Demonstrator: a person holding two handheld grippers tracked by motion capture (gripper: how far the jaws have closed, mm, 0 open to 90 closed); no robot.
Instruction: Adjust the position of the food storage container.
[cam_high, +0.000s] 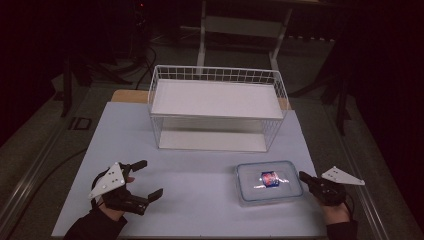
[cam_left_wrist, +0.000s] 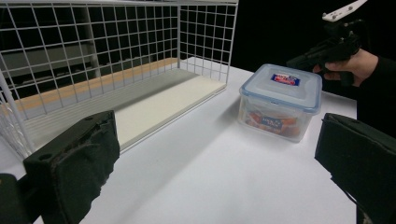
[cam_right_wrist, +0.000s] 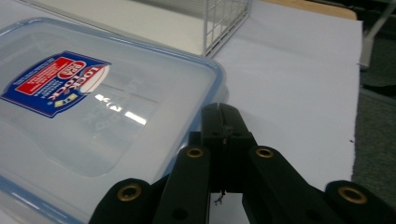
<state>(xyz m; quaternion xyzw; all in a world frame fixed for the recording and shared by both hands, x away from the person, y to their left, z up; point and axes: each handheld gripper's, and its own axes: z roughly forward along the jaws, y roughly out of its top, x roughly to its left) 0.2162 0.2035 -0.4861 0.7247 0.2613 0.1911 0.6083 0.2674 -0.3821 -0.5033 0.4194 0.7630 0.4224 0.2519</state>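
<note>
clear plastic container (cam_high: 269, 182) with a blue-rimmed snap lid sitting on the white table (cam_high: 200, 200), toward the near right, in front of the white wire basket (cam_high: 217, 107) and apart from it. red and blue label on the lid; orange-wrapped contents visible through the side wall in the left gripper view. right gripper (cam_high: 306, 178) lying low at the container's right edge, jaws pressed fully together with nothing between them, tips at the lid's rim (cam_right_wrist: 217, 74); cannot tell whether touching or just short of it. left gripper (cam_high: 150, 178) resting at the near left of the table, well apart from the container, jaws spread wide and empty. in the left gripper view, both black pads (cam_left_wrist: 79, 163) framing bare tabletop, with basket and container beyond.
</note>
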